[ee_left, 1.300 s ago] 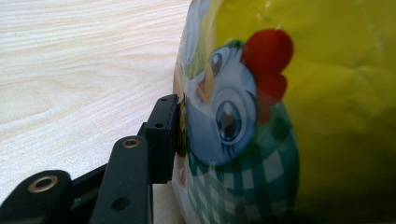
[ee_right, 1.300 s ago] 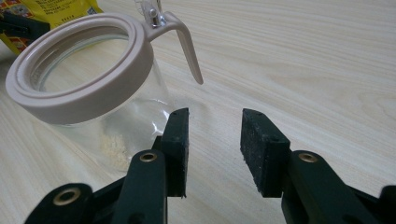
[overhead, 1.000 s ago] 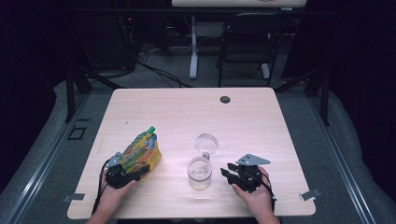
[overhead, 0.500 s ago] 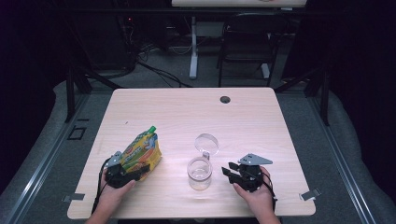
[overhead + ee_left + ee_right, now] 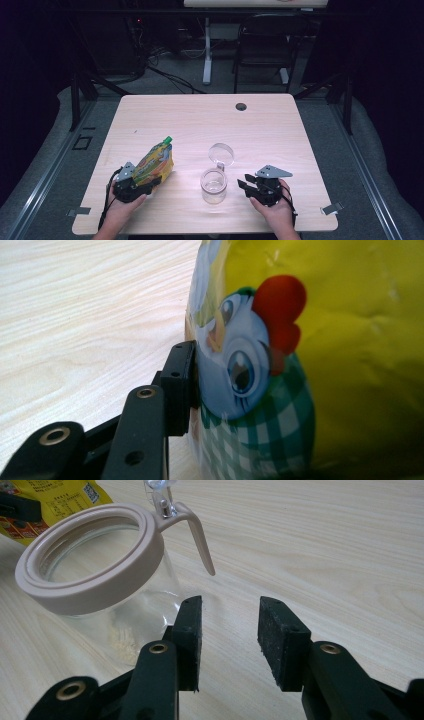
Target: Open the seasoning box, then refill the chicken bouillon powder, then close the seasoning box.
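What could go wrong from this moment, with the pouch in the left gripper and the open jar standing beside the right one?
1. The right gripper is open beside the glass jar, gripping nothing. If the pouch tips against the jar, it may slide or topple.
2. The left gripper pinches the soft yellow pouch near its base, so it could sag or slip.
3. The jar's hinged lid stands open at the back, and the pouch's green cap could catch on it.

Yellow pouch [image 5: 350, 340] with green-and-white check, red comb, green cap; clear glass jar [image 5: 115, 595] with beige rim; pale wood-grain table [image 5: 200, 115].
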Demonstrator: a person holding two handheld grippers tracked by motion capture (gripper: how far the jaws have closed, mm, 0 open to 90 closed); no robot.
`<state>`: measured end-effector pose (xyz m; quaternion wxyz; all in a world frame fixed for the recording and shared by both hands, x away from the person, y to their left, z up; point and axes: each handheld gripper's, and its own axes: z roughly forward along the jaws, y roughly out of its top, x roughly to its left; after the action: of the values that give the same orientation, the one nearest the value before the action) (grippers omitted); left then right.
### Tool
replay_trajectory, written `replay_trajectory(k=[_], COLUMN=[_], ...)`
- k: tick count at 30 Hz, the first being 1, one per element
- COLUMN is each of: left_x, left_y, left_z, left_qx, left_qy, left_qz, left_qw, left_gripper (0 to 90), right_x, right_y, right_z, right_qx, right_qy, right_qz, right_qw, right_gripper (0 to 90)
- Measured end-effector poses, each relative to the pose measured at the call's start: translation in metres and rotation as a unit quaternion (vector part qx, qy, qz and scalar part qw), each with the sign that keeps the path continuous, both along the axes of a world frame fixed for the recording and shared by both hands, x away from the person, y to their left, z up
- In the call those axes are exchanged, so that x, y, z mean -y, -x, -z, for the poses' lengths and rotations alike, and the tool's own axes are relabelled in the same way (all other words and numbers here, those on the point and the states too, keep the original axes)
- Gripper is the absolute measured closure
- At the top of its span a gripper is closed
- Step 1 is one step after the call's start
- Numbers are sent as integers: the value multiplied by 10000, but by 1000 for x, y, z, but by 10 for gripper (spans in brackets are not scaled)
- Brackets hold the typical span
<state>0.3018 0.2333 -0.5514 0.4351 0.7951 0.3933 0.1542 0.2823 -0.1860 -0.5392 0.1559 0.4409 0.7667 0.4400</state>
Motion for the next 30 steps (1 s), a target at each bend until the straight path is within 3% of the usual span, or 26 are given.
replay_trajectory(k=[12,19,30], left_x=[7,6,10], left_y=[6,7,12], left_z=[-6,-9,-14], left_qx=[210,301,563], left_qy=[-389,-417,-808], left_qz=[55,-20,-84], left_qw=[9990,9987,9951], left_gripper=[596,596,597], right_x=[0,0,-1], right_y=[1,2,3], right_z=[-3,-4,-6], right_qx=[78,113,267], right_qy=[37,37,112], right_qz=[-36,-61,-73], right_qw=[10000,9999,9996], right_gripper=[617,615,600])
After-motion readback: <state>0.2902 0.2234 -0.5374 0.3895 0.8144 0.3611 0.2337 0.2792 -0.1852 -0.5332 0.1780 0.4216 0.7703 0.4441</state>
